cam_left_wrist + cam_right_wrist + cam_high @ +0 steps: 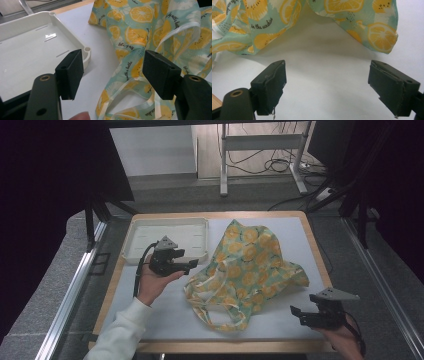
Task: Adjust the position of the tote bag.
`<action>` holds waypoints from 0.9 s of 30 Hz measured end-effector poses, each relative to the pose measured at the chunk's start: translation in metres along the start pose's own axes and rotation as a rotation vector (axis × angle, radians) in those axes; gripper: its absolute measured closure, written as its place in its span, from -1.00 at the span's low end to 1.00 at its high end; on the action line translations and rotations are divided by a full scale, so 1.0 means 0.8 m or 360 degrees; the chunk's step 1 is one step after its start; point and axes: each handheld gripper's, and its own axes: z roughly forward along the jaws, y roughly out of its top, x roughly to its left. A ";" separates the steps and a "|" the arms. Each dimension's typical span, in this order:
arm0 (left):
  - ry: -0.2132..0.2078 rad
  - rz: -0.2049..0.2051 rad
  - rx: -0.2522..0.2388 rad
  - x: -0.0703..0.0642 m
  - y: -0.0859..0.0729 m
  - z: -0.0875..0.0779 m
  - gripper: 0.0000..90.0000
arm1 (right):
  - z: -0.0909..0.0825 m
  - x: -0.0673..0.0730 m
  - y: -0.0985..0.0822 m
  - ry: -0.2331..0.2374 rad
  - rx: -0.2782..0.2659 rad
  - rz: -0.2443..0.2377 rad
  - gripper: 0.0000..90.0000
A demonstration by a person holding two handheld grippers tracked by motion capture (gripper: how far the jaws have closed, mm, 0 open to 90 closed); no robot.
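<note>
Left gripper view: white tray (pixel 30 47) cut off at the left edge; lemon-print bag (pixel 140 32) runs past the top and right edges. Right gripper view: the bag's upper part cut off by the top edge. Bag lettering mostly too small to read

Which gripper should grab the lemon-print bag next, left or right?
Left, probably. The left gripper hangs open right at the bag, its edge and handle straps just beyond the jaws. The right gripper, also open, sits apart from the bag, with bare white mat between its jaws.
</note>
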 end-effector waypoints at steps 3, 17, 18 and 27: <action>-0.0004 0.0003 0.0017 0.000 0.001 0.003 -0.27 | 0.000 0.000 0.000 -0.0004 0.0004 -0.0001 -0.66; -0.0001 0.0048 0.0031 -0.002 0.032 0.035 -0.25 | 0.003 -0.001 -0.002 -0.0019 0.0034 -0.0014 -0.66; -0.0019 0.0033 0.0029 0.001 0.039 0.044 -0.25 | 0.004 -0.001 -0.003 -0.0025 0.0041 -0.0019 -0.66; -0.0050 0.0036 0.0071 0.001 0.073 0.077 -0.28 | 0.006 -0.001 -0.003 -0.0022 0.0054 -0.0015 -0.66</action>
